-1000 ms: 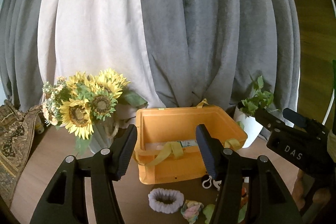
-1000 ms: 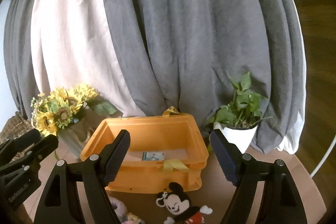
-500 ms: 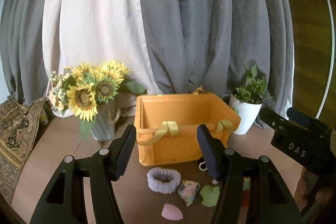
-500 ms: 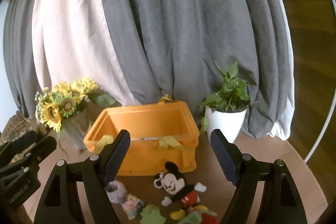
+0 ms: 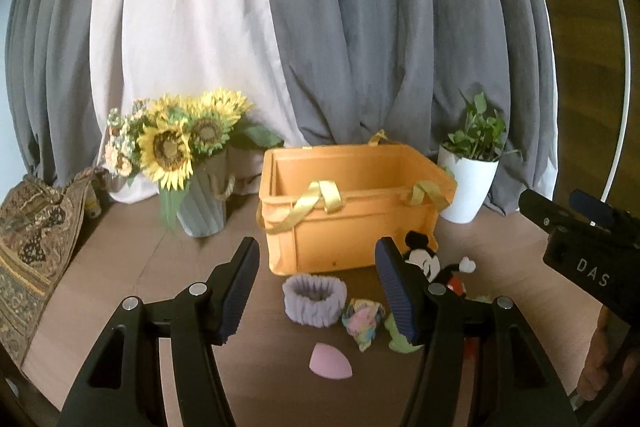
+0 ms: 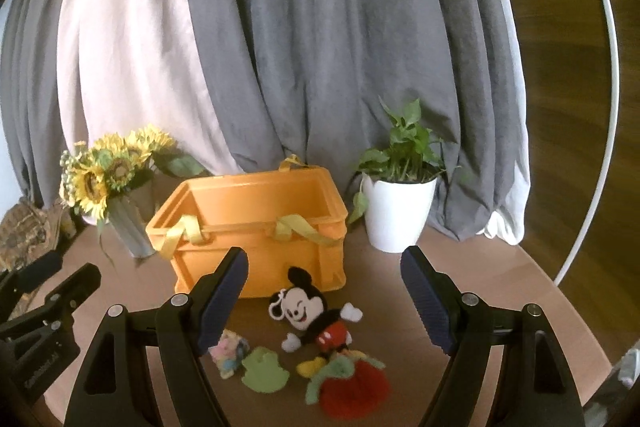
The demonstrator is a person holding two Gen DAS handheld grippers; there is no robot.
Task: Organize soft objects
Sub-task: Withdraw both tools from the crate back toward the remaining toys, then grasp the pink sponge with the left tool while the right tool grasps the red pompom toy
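An orange basket (image 5: 352,231) (image 6: 256,239) with yellow ribbon handles stands on the round brown table. In front of it lie soft things: a lilac scrunchie (image 5: 315,294), a pastel cloth bundle (image 5: 363,317) (image 6: 230,351), a pink sponge (image 5: 330,365), a green felt piece (image 6: 265,375), a mouse plush (image 6: 316,319) (image 5: 426,261) and a red-and-green knitted piece (image 6: 352,387). My left gripper (image 5: 318,291) hangs open over the scrunchie with nothing between its fingers. My right gripper (image 6: 325,301) is open above the plush, empty.
A sunflower vase (image 5: 188,163) stands left of the basket and a white potted plant (image 6: 398,207) to its right. Grey and white curtains hang behind. A patterned cloth (image 5: 28,247) lies at the table's left edge.
Both grippers have pulled back from the basket and sunk a little, so the soft things in front of it have come into view. Jaw widths look unchanged.
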